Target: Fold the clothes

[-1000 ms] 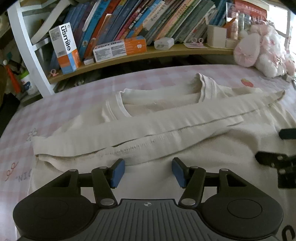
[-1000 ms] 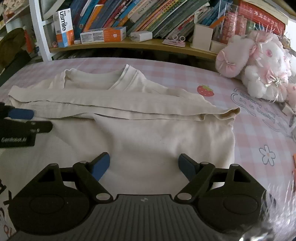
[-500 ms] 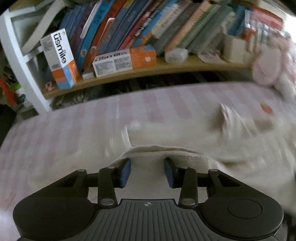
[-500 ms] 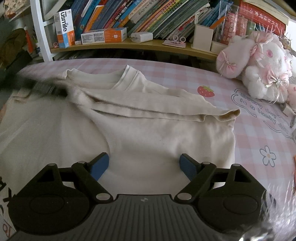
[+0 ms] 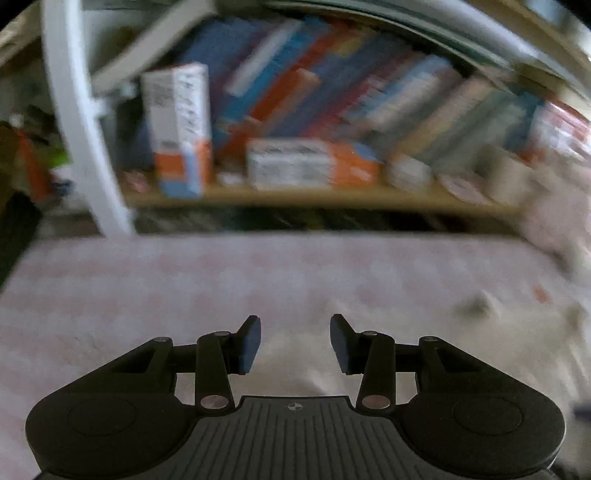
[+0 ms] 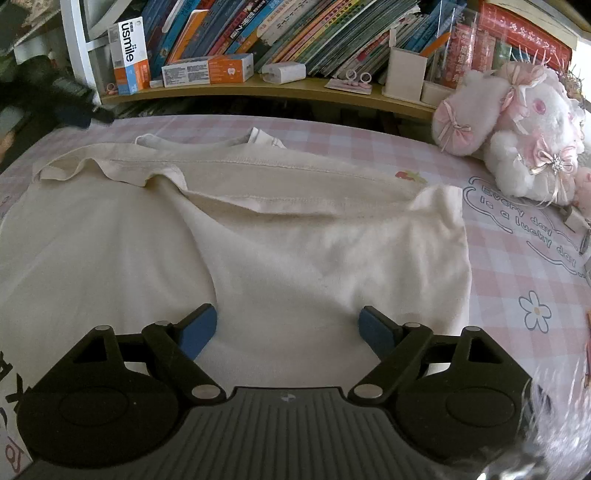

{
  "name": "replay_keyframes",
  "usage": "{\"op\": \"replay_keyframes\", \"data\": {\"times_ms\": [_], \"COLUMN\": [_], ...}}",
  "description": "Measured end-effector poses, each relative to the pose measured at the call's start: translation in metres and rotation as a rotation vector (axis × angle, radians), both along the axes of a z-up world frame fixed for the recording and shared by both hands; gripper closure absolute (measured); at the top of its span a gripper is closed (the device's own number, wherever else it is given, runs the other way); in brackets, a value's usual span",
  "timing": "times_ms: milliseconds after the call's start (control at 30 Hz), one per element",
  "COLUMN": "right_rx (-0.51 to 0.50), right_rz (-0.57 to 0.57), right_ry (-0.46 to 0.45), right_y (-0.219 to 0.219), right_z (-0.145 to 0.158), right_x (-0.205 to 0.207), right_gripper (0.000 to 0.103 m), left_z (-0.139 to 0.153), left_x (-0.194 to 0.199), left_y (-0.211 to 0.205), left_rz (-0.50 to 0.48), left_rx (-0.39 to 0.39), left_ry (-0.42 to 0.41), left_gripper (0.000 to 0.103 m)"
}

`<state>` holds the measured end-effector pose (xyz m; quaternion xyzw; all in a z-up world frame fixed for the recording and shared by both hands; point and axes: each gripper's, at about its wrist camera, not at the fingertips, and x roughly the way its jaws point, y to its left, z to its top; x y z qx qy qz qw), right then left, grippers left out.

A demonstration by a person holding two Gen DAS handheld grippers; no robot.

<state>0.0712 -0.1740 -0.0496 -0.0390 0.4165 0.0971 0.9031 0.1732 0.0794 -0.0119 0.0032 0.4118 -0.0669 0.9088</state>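
Pink checked bedsheet (image 6: 369, 144) below a crowded bookshelf (image 6: 295, 88) carries the cream cotton shirt (image 6: 277, 236), its top band folded down. Left claw (image 5: 294, 343), blurred, half-apart, grips nothing visible; right claw (image 6: 287, 326) hovers wide apart, empty. Next, probably pinch a side edge and fold inward.

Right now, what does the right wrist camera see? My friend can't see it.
A cream shirt lies spread on a pink checked bedcover, with the open right gripper over its near edge. Behind are a shelf of books and a fluffy pink toy.
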Motion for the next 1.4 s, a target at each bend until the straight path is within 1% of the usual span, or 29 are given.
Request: {"op": "replay_keyframes", "data": {"times_ms": [100,167,200,267,300,333,400,467,533,600,700,733,800,833,867,900,967,1000,1033,1067,1100,1133,1167,1200,1233,1267,1300,1333,1400], "right_rx": [-0.001,-0.003,-0.003,-0.004,-0.004,-0.004,-0.005,-0.006,-0.005,-0.004,0.005,0.010,0.001,-0.020,-0.043,-0.091,-0.211,-0.284,-0.337,-0.382,-0.414,-0.445,-0.457,-0.449,-0.440,-0.420,-0.399,-0.355,-0.240], "right_rz": [-0.002,-0.001,-0.001,0.000,0.000,-0.001,-0.001,0.002,0.001,0.002,0.014,0.020,0.013,0.015,0.018,0.035,0.089,0.145,0.205,0.265,0.326,0.386,0.449,0.486,0.519,0.497,0.420,0.329,0.168], "right_ry": [0.000,0.002,0.003,0.004,0.005,0.004,0.004,0.004,0.004,0.001,0.012,0.012,-0.038,-0.072,-0.106,-0.137,-0.193,-0.215,-0.228,-0.237,-0.236,-0.234,-0.217,-0.191,-0.164,-0.140,-0.121,-0.098,-0.053], "right_y": [0.002,0.002,0.002,0.002,0.002,0.002,0.002,0.001,0.001,0.001,-0.002,-0.004,-0.010,-0.012,-0.014,-0.011,-0.001,0.007,0.013,0.018,0.023,0.028,0.032,0.034,0.036,0.035,0.030,0.022,0.004], "right_z": [0.000,0.000,0.000,0.001,0.001,0.001,0.001,0.001,0.001,0.001,0.002,0.004,0.010,0.013,0.016,0.018,0.019,0.016,0.013,0.009,0.006,0.002,0.000,-0.002,-0.003,-0.003,-0.002,0.000,0.005], "right_x": [0.000,0.000,0.000,0.000,0.001,0.001,0.001,0.002,0.002,0.001,0.003,0.005,0.006,0.009,0.012,0.016,0.025,0.030,0.034,0.036,0.038,0.040,0.042,0.047,0.052,0.061,0.076,0.092,0.119], "right_gripper": [0.018,0.018,0.018,0.018,0.018,0.018,0.018,0.018,0.018,0.018,0.018,0.019,0.021,0.022,0.029,0.037,0.046,0.052,0.055,0.060,0.066,0.067,0.075,0.090,0.096,0.101,0.101,0.100,0.100], "left_z": [-0.008,-0.014,-0.019,-0.028,-0.032,-0.031,-0.025,-0.016,-0.007,-0.001,-0.001,-0.003,-0.008,-0.012,-0.016,-0.020,-0.024,-0.025,-0.027,-0.028,-0.029,-0.030,-0.031,-0.031,-0.032,-0.032,-0.032,-0.033,-0.033], "left_x": [-0.023,-0.029,-0.028,-0.016,-0.010,0.002,0.029,0.050,0.053,0.041,0.005,-0.009,-0.038,-0.052,-0.066,-0.081,-0.104,-0.115,-0.124,-0.132,-0.136,-0.139,-0.143,-0.146,-0.148,-0.149,-0.151,-0.152,-0.154], "left_y": [-0.039,-0.069,-0.083,-0.104,-0.115,-0.118,-0.110,-0.096,-0.082,-0.071,-0.056,-0.049,-0.035,-0.028,-0.022,-0.018,-0.012,-0.009,-0.008,-0.006,-0.006,-0.005,-0.004,-0.003,-0.002,0.000,0.002,0.004,0.007], "left_rz": [-0.146,-0.238,-0.270,-0.281,-0.283,-0.255,-0.138,-0.018,0.030,0.006,-0.041,-0.043,-0.032,-0.022,-0.012,0.004,0.034,0.049,0.059,0.067,0.073,0.079,0.084,0.090,0.098,0.108,0.117,0.127,0.135], "left_rx": [-0.005,0.003,0.023,0.063,0.082,0.064,-0.003,-0.044,-0.066,-0.074,-0.027,-0.008,0.019,0.024,0.030,0.029,0.032,0.035,0.041,0.048,0.051,0.052,0.054,0.056,0.051,0.044,0.037,0.030,0.020], "left_ry": [0.023,0.043,0.064,0.099,0.116,0.120,0.125,0.107,0.081,0.054,0.032,0.031,0.040,0.051,0.063,0.073,0.078,0.076,0.070,0.064,0.061,0.060,0.058,0.057,0.058,0.059,0.060,0.061,0.067], "left_gripper": [0.064,0.064,0.065,0.078,0.078,0.078,0.076,0.076,0.075,0.075,0.073,0.072,0.070,0.070,0.070,0.070,0.068,0.066,0.061,0.057,0.055,0.053,0.052,0.051,0.048,0.046,0.045,0.044,0.043]}}
